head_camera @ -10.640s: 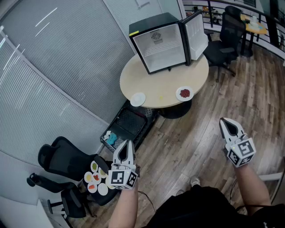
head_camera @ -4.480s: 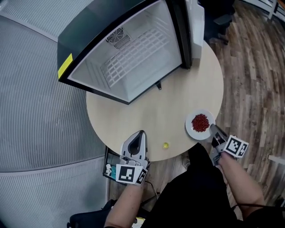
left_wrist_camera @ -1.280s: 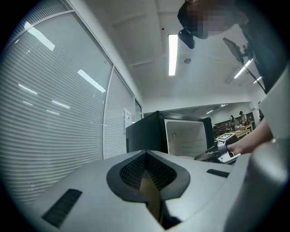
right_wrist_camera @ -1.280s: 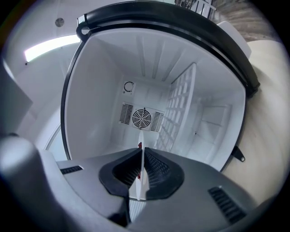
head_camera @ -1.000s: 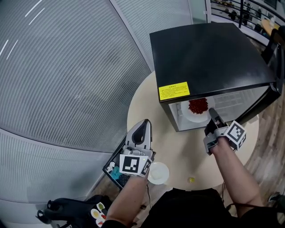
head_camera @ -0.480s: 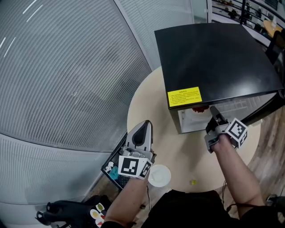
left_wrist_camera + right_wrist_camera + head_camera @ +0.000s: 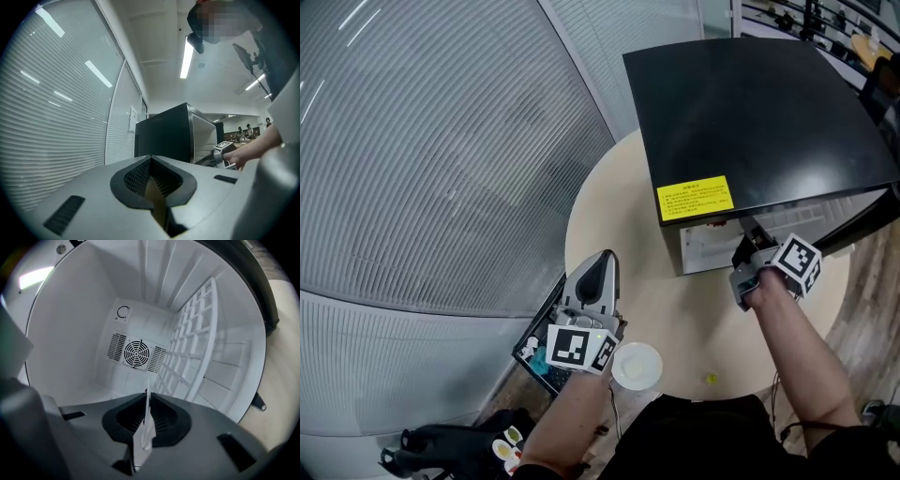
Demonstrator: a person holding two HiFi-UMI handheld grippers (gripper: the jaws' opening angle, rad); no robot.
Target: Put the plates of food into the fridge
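My right gripper [image 7: 752, 242] reaches into the open mouth of the black box-shaped mini fridge [image 7: 750, 103]. Its fingers [image 7: 165, 420] are clenched on the thin rim of a white round plate [image 7: 143, 439]. The right gripper view shows that plate edge-on between the ribbed pads, with the round fan grille [image 7: 136, 352] and the white wire shelf [image 7: 197, 348] beyond it. So this plate is just inside the fridge, though I cannot tell whether its underside touches the fridge floor, and in the head view the fridge's top hides it. I judge it stiff, smooth and breakable. Held by one edge it will want to sag at the far side, so loose food could slide off if I tilt it, and it should go down flat before I let go. My left gripper [image 7: 598, 267] hovers over the near left of the round beige counter [image 7: 609, 206], its fingers pressed together on nothing. Just beside it, by the counter's near edge, lies a second white round plate [image 7: 636, 366], whose contents I cannot make out. A small yellow bit [image 7: 711, 379] lies apart from it to the right. I would take that plate by the rim nearest me, where the lip lifts off the counter, and grip firmly, since glazed ware is likely slippery.
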